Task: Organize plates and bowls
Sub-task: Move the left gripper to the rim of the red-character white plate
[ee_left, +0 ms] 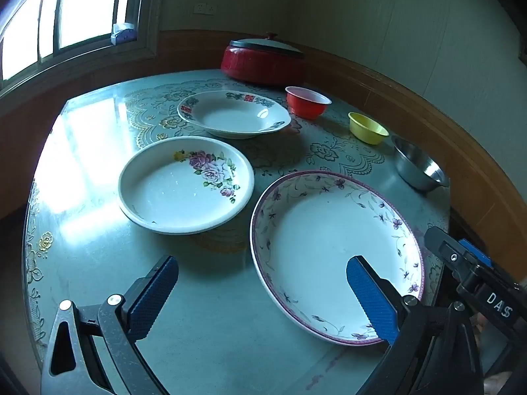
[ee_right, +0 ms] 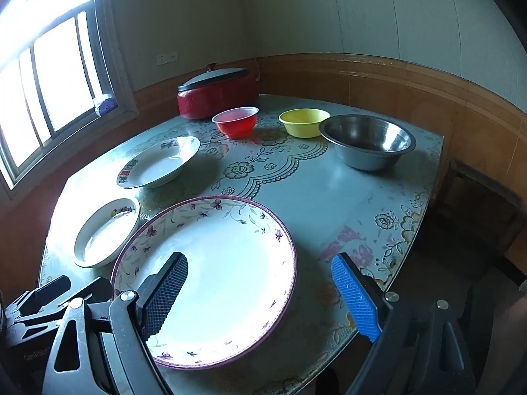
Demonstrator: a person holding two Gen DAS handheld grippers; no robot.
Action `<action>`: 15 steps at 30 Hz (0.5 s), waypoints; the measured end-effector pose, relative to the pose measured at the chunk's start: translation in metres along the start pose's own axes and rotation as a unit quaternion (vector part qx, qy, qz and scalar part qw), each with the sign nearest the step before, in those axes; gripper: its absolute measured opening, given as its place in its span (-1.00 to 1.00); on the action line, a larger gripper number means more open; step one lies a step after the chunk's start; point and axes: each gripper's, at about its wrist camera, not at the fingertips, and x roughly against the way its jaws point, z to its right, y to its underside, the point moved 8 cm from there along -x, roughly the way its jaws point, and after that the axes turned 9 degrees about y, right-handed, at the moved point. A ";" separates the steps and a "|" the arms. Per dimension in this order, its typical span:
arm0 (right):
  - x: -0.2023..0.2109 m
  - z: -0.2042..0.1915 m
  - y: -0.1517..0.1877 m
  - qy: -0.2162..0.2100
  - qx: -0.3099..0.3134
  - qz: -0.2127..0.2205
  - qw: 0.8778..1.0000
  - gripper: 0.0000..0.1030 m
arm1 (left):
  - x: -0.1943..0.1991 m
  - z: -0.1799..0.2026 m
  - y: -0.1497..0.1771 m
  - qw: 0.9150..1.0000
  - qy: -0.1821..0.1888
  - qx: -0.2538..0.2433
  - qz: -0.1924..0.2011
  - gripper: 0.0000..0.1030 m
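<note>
Purple-rimmed plate (ee_right: 224,263) under spread right gripper (ee_right: 260,293), left gripper (ee_left: 263,293) empty

Three plates and three bowls stood apart on the table (ee_right: 329,197).

The largest plate (ee_right: 210,276) lay at the near edge, a deep plate (ee_right: 105,233) just beside it on the left, a third plate (ee_right: 158,163) behind that. Along the far-right edge ran a row: small bowl (ee_right: 235,125), middle bowl (ee_right: 304,121), metal bowl (ee_right: 367,140). A lidded pot (ee_right: 215,93) sat at the far corner.
</note>
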 end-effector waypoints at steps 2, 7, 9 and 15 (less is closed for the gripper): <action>-0.006 0.003 -0.003 -0.015 0.000 -0.007 1.000 0.77 | -0.007 -0.007 -0.001 1.000 -0.014 0.012 -0.016 0.99; -0.025 -0.002 -0.018 -0.075 0.025 -0.026 0.997 0.73 | -0.009 -0.035 -0.003 0.997 -0.042 0.060 -0.022 0.97; -0.034 -0.007 -0.024 -0.101 0.038 -0.036 0.994 0.64 | -0.009 -0.043 -0.008 0.996 -0.057 0.073 -0.008 0.97; -0.075 -0.027 -0.044 -0.184 0.073 -0.096 0.975 0.23 | -0.001 -0.044 -0.032 0.993 -0.092 0.071 0.027 0.97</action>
